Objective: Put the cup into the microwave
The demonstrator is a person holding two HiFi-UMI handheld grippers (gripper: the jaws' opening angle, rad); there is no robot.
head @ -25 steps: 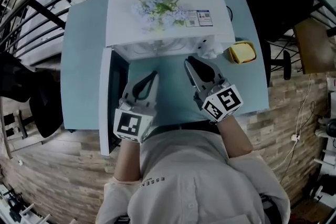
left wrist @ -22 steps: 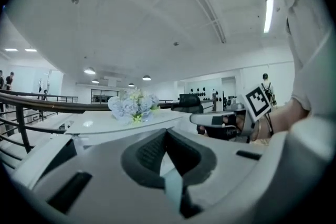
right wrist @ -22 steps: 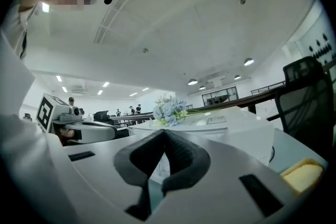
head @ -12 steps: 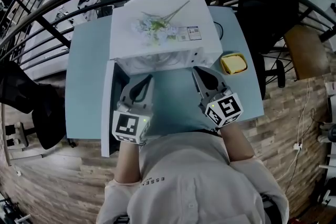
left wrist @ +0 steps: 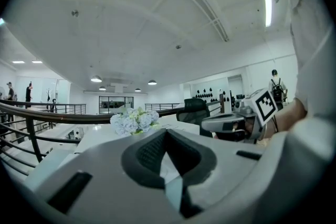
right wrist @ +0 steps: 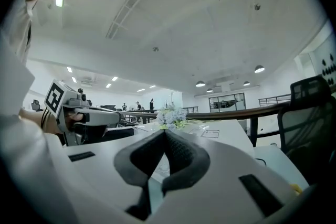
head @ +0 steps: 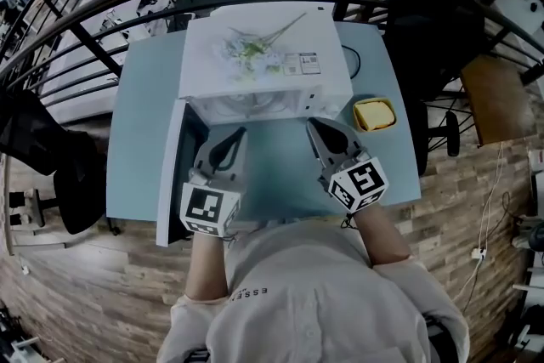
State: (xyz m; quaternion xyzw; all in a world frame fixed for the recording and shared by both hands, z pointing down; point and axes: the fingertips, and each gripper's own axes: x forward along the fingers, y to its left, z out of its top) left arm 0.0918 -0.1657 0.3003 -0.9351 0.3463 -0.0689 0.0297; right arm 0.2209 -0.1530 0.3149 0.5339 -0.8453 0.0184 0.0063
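The white microwave (head: 327,42) stands on the light blue table (head: 140,123) with its door (head: 172,174) swung open to the left. Its cavity (head: 255,106) shows as a pale strip under the top edge. I cannot make out a cup in any view. My left gripper (head: 236,134) and right gripper (head: 316,125) hover side by side just in front of the opening, both shut with nothing between the fingers. The left gripper view shows its jaws (left wrist: 165,131) meeting at the tips. In the right gripper view the jaws (right wrist: 165,132) are likewise together.
A bunch of pale artificial flowers (head: 251,51) lies on the microwave's top. A small yellow object (head: 374,113) sits on the table right of the microwave. A dark railing (head: 102,13) curves behind the table. A black chair (head: 425,21) stands at the back right.
The right gripper's jaws have gone from open to shut. Both grippers have drawn back a little from the microwave opening and risen.
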